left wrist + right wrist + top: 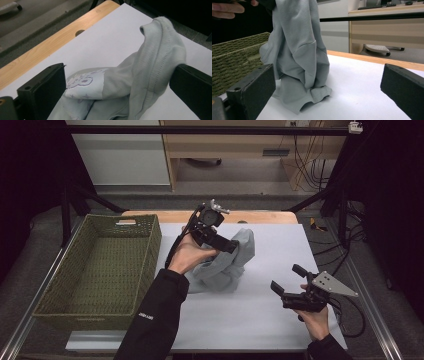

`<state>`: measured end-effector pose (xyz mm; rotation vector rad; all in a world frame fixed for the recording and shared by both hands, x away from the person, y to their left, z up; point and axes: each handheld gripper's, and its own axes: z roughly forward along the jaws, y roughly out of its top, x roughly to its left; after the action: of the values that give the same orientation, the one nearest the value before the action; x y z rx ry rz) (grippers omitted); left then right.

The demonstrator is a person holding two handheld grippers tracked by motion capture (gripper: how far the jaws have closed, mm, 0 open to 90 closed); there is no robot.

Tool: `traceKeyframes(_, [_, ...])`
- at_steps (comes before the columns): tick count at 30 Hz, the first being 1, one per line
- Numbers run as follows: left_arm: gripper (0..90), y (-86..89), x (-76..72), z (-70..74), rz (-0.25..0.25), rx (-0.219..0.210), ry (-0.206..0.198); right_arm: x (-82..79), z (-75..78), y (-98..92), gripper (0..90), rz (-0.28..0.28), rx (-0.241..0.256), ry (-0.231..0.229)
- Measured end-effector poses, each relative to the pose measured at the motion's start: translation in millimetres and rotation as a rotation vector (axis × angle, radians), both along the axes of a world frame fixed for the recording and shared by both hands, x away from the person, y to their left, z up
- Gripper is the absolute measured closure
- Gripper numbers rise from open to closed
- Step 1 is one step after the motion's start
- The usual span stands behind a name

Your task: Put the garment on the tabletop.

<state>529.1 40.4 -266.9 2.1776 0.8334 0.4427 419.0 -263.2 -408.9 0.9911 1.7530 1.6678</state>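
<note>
White sheeting covers the counter (280, 320), with bare wood showing along its far edge and a dim room of cables and furniture behind. At the centre of the high view a grey garment (227, 265) is being hoisted: its upper part is pinched up off the sheet while its lower folds rest crumpled on the counter, so its long axis runs roughly upright, top end at the raised grip and loose hem trailing down and toward the lower left of the frame. In the right gripper view the cloth (299, 50) hangs as a tall column with a cuff or hem curled on the sheet at the bottom. The left gripper (222, 242) appears clenched on it; in its own view a ribbed fold (160, 57) rises between the wide-set black fingers (42, 90), with a pale printed panel lower down, and exactly where the pinch sits I cannot tell. Lifting it this way likely lets the fabric hang clear so that it can be carried or re-gripped. The right gripper (290, 282) waits at the lower right, well apart from the cloth, fingers released and aimed toward it, probably ready to take a second hold. A green woven basket (60, 305) sits at the left, just beside the garment, a plausible destination.
</note>
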Motion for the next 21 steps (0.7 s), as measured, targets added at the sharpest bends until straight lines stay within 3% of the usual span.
traceKeyframes(1, [0.1,0.0,0.0,0.0,0.000,0.000,0.000,0.0,0.0,0.0,0.5,0.000,0.000,0.000])
traceKeyframes(10, [0.8,32.8,-26.7,-9.7,0.043,-0.173,-0.112,-0.3,1.0,-1.7,0.5,0.007,0.005,-0.002])
traceKeyframes(11, [0.8,35.7,-29.6,-11.5,0.047,-0.189,-0.120,-1.2,2.1,-0.8,0.5,-0.001,0.013,0.017])
traceKeyframes(16, [1.7,54.3,-49.1,-25.9,0.071,-0.262,-0.179,0.1,1.8,-2.3,0.5,0.004,0.008,-0.011])
traceKeyframes(21, [1.9,71.7,-68.9,-46.5,0.096,-0.311,-0.219,-0.4,2.5,-2.7,0.5,0.006,0.004,0.006])
